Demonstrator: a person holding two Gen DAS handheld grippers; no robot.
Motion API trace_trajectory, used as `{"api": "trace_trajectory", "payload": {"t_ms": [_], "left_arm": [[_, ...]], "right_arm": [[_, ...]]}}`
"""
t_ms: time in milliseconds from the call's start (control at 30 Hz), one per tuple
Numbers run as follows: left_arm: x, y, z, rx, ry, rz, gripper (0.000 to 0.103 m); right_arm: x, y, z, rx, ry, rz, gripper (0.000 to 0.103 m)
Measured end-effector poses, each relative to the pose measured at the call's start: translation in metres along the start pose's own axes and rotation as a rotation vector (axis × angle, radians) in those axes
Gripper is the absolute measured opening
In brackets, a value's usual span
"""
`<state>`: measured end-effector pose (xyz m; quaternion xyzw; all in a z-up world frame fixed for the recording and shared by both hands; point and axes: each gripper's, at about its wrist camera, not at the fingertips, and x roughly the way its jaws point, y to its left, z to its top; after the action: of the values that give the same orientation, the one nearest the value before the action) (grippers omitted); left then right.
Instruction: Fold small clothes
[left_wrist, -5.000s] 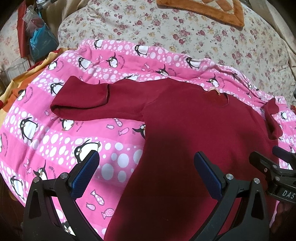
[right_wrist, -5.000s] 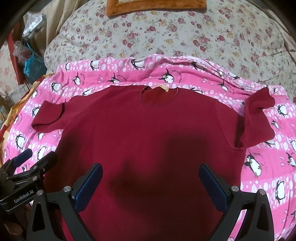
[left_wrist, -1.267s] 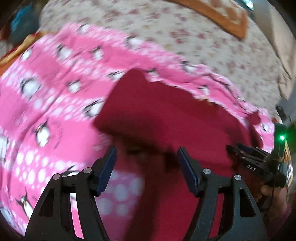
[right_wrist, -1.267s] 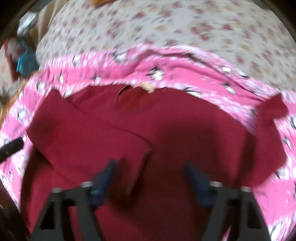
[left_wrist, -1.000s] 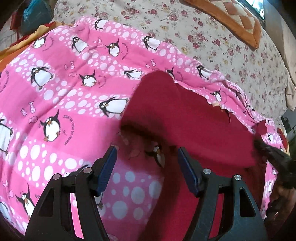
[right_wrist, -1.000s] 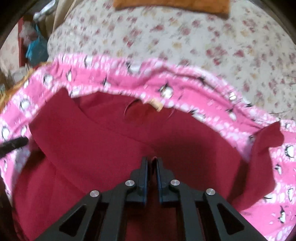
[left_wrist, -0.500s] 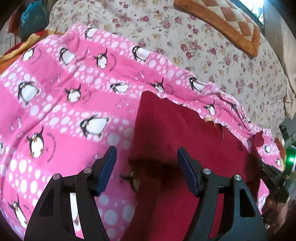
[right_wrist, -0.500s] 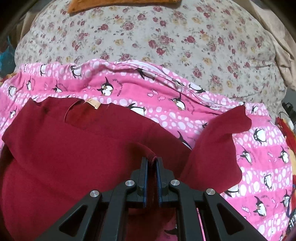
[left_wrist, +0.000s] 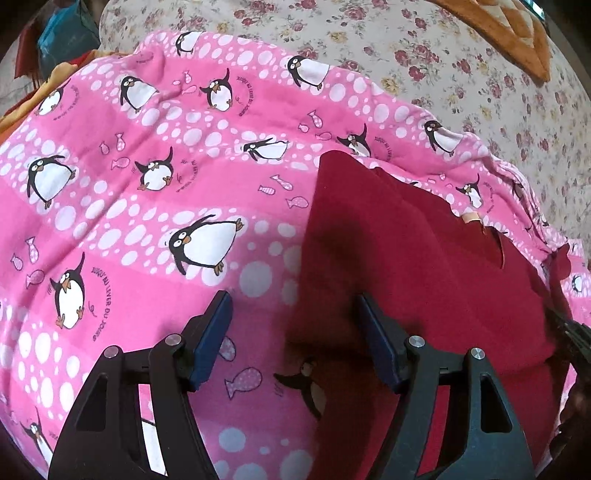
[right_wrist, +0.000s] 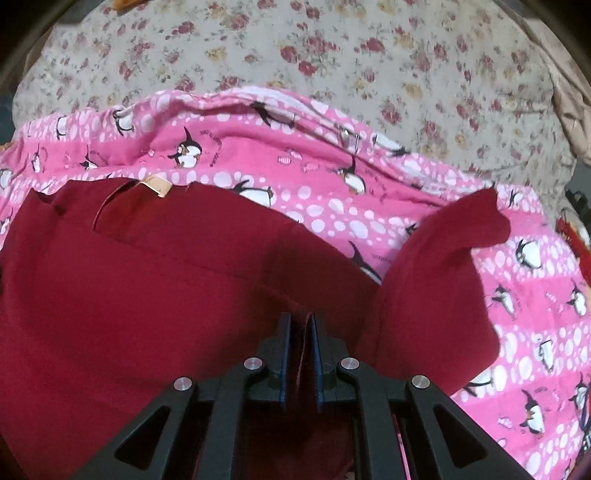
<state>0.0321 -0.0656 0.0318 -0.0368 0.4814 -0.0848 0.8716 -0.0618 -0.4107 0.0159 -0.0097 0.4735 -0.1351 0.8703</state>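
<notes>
1. The right tool (right_wrist: 300, 332) has its jaws pinched nearly together on a fold of the red shirt (right_wrist: 155, 295), a ridge of cloth caught between the pads.
2. The left tool (left_wrist: 291, 332) is wide open and holds nothing; it hangs over the shirt's left folded edge, one finger above the pink blanket (left_wrist: 129, 206), the other above red cloth.
3. The shirt lies on the blanket on the bed, left side folded in over the body, collar tag (right_wrist: 157, 184) at the far edge.
4. The right sleeve (right_wrist: 443, 266) lies loose and unfolded.
5. Judged step: side fold in hand. Next, release the pinch, then bring the right sleeve inward.
</notes>
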Motion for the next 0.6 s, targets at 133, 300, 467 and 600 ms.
{"api": "trace_trajectory", "payload": {"t_ms": [133,300,467,600], "left_arm": [[-0.016,-0.005,0.006,0.0,-0.045,0.003,0.07],[-0.022,-0.019,0.013,0.01,-0.068,-0.033,0.07],[-0.001,-0.025,0.013,0.027,-0.024,-0.001,0.07],[0.015,-0.018,0.008,0.0,0.019,-0.013,0.071]], "right_arm": [[-0.025,-0.003,0.003,0.004,-0.022,-0.001,0.045],[-0.06,0.009,0.011,-0.004,-0.103,0.086,0.045],[-0.052,0.036,0.014,-0.014,-0.083,0.231,0.045],[-0.021,0.042,0.009,-0.002,-0.021,0.223,0.045]]}}
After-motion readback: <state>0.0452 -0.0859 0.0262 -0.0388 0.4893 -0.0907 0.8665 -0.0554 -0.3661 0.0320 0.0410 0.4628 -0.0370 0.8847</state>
